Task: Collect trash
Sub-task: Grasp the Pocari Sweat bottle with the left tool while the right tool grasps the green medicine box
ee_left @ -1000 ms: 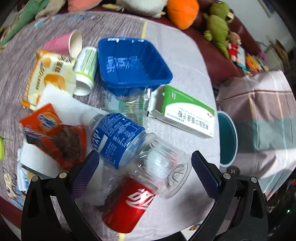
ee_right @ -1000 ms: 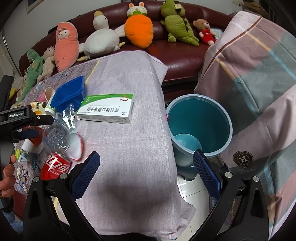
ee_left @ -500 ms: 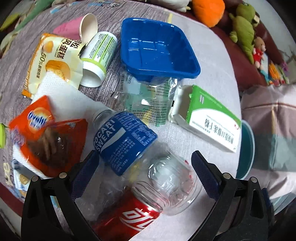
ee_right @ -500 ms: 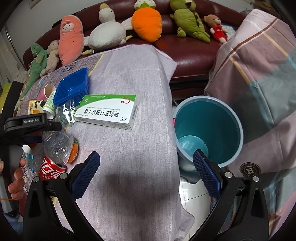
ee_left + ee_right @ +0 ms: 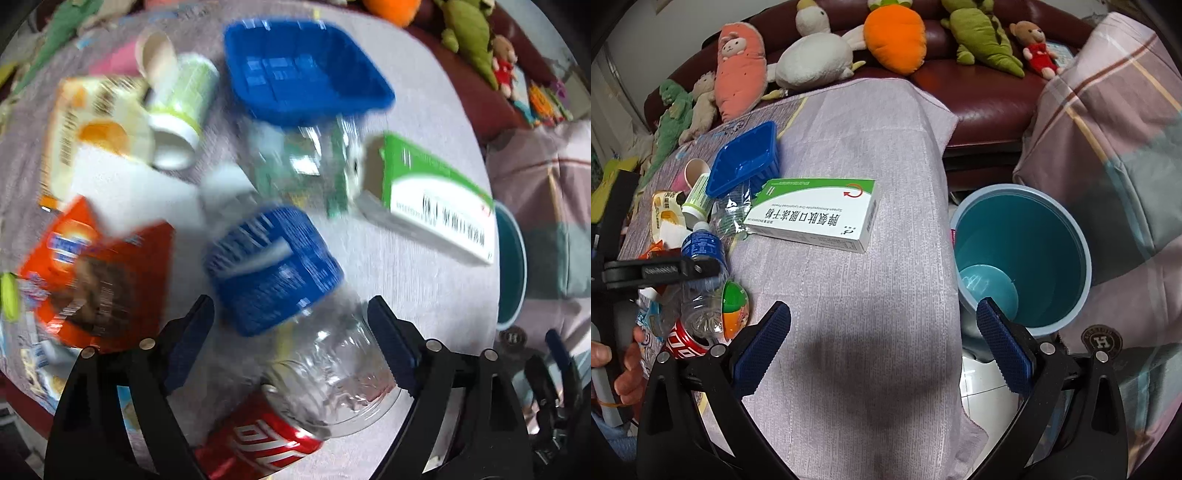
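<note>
Left gripper (image 5: 291, 325), jaws just closing, straddles the bottle (image 5: 295, 302) lying atop a can (image 5: 266, 443); pads not yet pressing. Squeezing mid-body should hold. Right gripper (image 5: 882, 336) hangs open, empty, near the bin (image 5: 1082, 258).

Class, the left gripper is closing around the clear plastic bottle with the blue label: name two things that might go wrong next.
1. The left gripper has been closing on the clear plastic bottle; the round bottle may slip out.
2. The bottle overlaps the red soda can, which may roll off the nearby table edge.
</note>
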A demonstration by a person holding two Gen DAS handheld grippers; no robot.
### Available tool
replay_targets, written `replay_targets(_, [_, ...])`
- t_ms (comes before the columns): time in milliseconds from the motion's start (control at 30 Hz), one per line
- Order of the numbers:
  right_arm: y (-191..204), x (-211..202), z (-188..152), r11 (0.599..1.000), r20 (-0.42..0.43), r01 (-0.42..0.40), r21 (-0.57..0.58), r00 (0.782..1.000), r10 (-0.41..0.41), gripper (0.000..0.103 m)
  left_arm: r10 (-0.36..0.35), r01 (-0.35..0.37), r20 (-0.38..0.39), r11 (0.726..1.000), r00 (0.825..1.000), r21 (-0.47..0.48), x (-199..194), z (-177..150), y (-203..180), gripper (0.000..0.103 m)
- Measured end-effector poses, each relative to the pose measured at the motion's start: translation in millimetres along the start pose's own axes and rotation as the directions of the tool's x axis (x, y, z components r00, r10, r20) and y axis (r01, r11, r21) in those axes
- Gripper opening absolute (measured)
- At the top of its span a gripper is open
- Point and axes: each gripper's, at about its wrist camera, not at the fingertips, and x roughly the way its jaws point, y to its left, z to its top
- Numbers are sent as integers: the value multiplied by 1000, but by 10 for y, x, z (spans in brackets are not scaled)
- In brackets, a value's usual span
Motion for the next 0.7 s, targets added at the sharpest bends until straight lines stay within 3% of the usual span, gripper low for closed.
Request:
replay_targets(33, [8,12,26,1000,-5,0,-15,1000,0,97,-17,17,-18,1000,1000,5,61,-23,-12,86])
replay_targets(233, [10,110,161,996,-54,-9,-88,999,5,97,-36,32,49,995,998,98,-129,-122,-28,73])
replay_targets(500, [130,241,425,978,-122,-67,-198,992,43,97,-120,88,125,968,985,236,-444,-260,60,70])
replay_targets(700, [412,413,684,921,-168,-106,-376,985,45,97,-167,114,164,949,972,295,-625,-71,38,70])
